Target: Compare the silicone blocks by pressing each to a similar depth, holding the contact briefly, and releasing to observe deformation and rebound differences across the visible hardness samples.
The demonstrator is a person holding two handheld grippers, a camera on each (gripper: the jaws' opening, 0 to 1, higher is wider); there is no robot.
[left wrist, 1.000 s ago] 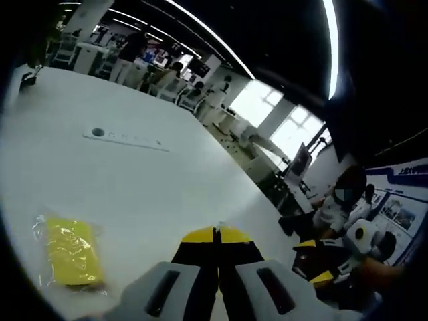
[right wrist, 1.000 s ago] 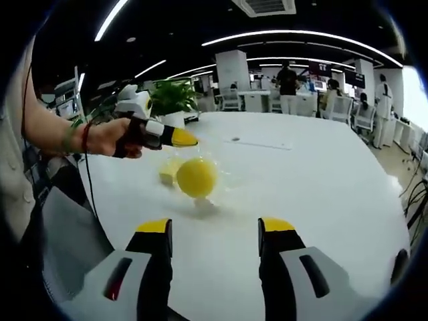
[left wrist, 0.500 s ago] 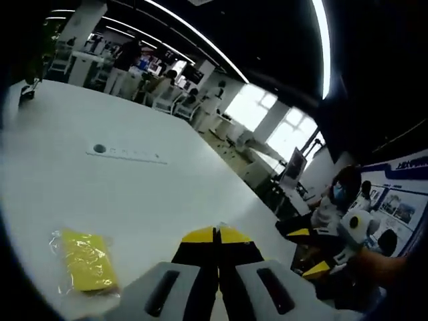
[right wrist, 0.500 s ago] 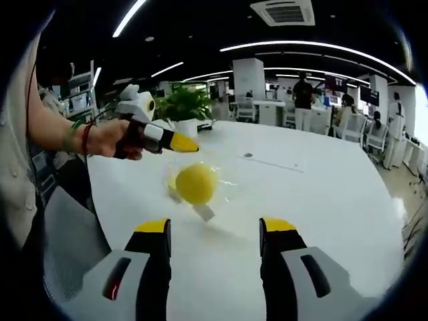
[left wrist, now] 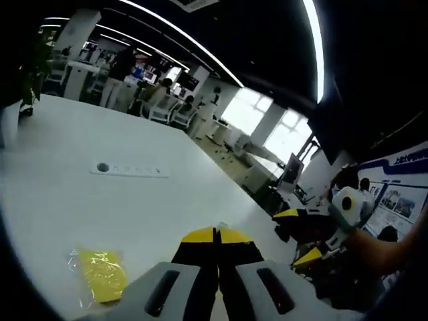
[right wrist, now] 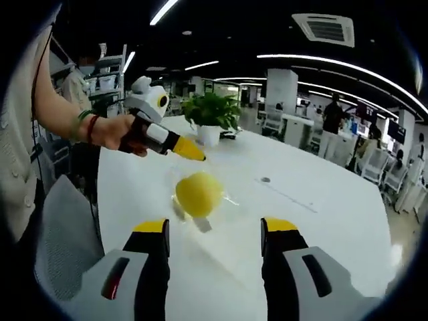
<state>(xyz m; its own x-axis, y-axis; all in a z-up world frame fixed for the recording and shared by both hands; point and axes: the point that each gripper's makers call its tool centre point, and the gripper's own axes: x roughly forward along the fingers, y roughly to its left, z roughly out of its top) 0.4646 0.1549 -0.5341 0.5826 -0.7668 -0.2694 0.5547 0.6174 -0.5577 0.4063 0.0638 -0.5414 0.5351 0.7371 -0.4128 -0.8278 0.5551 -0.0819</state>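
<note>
On the white bench (right wrist: pixel 321 221) lay a yellow block (right wrist: pixel 198 194), likely soft and slippery in wrap; left hand-held gripper (left wrist: pixel 215 233) clenched, right hand-held gripper (right wrist: pixel 215 227) released.

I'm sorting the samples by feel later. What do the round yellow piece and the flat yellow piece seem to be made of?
Round yellow piece: matte, likely silicone, inside glossy clear film. Flat yellow piece: same yellow, in crinkled clear plastic wrap that glints; probably silicone too.

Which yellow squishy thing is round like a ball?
The yellow ball-shaped sample in the right gripper view, lying in clear wrap on the white table below the left gripper. The other yellow sample, in the left gripper view, is a flat block.
</note>
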